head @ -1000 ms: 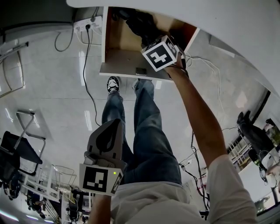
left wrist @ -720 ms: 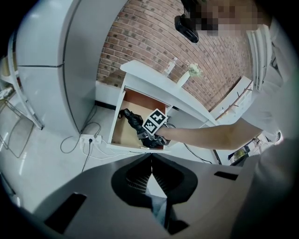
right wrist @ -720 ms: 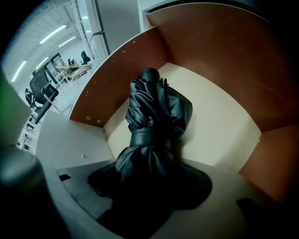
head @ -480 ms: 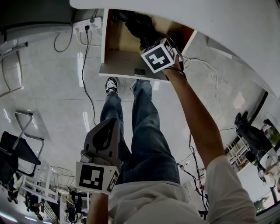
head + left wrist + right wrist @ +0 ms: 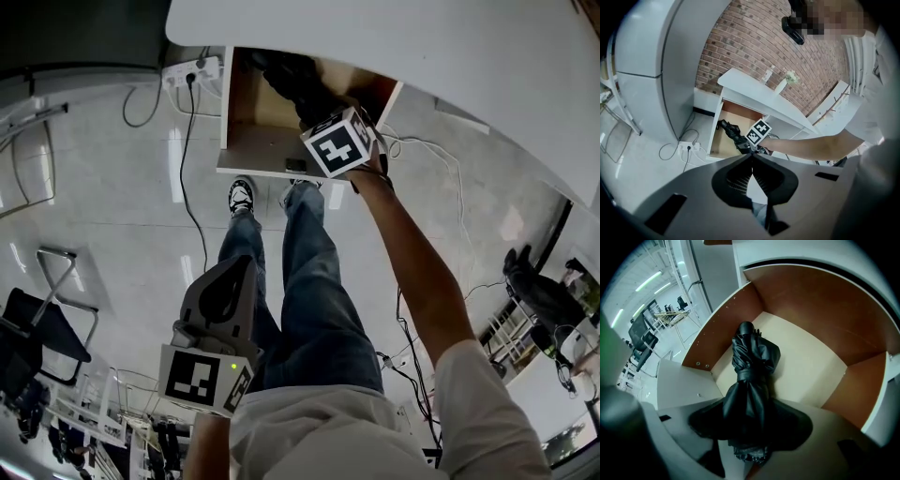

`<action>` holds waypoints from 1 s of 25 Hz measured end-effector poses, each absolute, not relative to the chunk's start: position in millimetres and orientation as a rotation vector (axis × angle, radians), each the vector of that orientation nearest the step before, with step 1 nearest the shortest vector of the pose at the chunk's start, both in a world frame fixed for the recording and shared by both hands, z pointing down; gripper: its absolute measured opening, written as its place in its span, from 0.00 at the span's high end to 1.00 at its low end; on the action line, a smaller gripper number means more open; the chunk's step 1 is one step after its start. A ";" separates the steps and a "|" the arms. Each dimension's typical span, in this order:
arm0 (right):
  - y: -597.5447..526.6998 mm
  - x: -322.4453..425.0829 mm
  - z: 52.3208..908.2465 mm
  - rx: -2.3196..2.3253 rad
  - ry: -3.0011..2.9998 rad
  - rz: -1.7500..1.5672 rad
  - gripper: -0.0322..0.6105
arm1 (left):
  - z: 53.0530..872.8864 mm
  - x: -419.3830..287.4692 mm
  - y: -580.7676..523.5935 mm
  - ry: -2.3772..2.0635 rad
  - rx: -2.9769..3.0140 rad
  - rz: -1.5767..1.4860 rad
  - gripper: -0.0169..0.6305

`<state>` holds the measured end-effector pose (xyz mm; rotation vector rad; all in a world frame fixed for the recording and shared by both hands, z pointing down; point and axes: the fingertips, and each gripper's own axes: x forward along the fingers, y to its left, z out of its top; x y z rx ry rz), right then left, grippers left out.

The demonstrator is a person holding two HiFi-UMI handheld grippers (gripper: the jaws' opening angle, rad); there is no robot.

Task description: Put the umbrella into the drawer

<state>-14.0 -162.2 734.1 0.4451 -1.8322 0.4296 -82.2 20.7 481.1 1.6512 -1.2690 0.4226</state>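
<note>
The folded black umbrella [image 5: 752, 362] lies on the pale bottom of the open drawer [image 5: 806, 362], running back from its front edge, under the white tabletop [image 5: 450, 56]. The jaws of the right gripper [image 5: 751, 413], just opened wider, stand apart round its near end. Those of the left gripper [image 5: 751, 157] are together, empty, above glossy floor tiles [image 5: 112, 206].

I was working in what looked like an open-plan office or lab: a glossy pale tiled floor [image 5: 112, 216], a power strip [image 5: 192, 70] with trailing cables, black office chairs [image 5: 641, 339], ceiling strip lights [image 5: 647, 281], and a brick wall [image 5: 754, 51] behind a white desk [image 5: 750, 86].
</note>
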 end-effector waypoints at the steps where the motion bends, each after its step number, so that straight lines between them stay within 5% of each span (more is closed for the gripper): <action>1: -160.5 -13.0 732.5 0.443 -1.831 0.429 0.51 | 478.6 -82.3 18.6 -1.273 1.653 0.419 0.95; 25: -143.2 3.3 685.6 0.447 -1.837 0.475 0.69 | 429.0 -84.8 -2.9 -1.325 1.791 0.481 0.95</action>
